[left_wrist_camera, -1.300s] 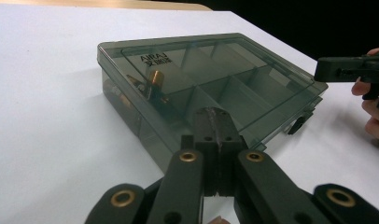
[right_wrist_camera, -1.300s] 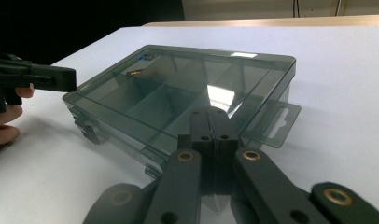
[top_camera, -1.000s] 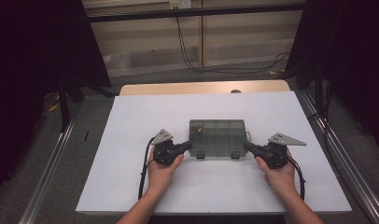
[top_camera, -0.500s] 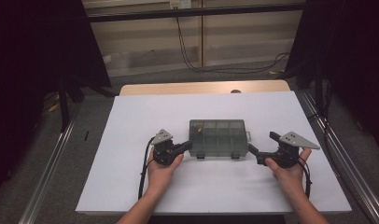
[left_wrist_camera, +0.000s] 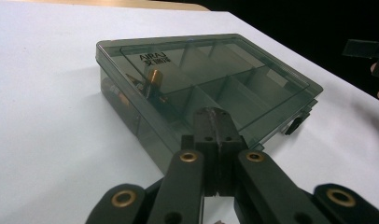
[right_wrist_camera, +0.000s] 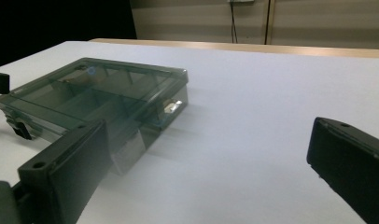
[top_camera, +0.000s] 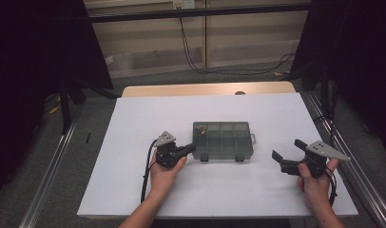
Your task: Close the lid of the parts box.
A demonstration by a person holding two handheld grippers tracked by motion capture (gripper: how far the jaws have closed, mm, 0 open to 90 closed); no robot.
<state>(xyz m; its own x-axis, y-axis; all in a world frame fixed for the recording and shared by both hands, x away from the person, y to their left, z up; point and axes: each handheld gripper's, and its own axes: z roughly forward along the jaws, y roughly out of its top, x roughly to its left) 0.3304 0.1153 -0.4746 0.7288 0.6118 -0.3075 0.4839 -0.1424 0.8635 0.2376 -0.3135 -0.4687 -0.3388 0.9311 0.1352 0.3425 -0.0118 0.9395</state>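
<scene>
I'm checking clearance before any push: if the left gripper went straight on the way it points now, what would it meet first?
Most likely the smoky compartment box: the left gripper, jaws shut, points at its near front edge, seemingly at or almost against it already.

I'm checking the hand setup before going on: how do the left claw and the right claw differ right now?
The left claw is shut, its jaws pressed together with nothing between them; the right claw stands wide open, having just opened. The left claw's tip sits at the near left corner of the smoky compartment box; the right claw is well apart from it, out to the right over the white table. Both are black, hand-held, topped by a grey plate, and point toward the box.
</scene>
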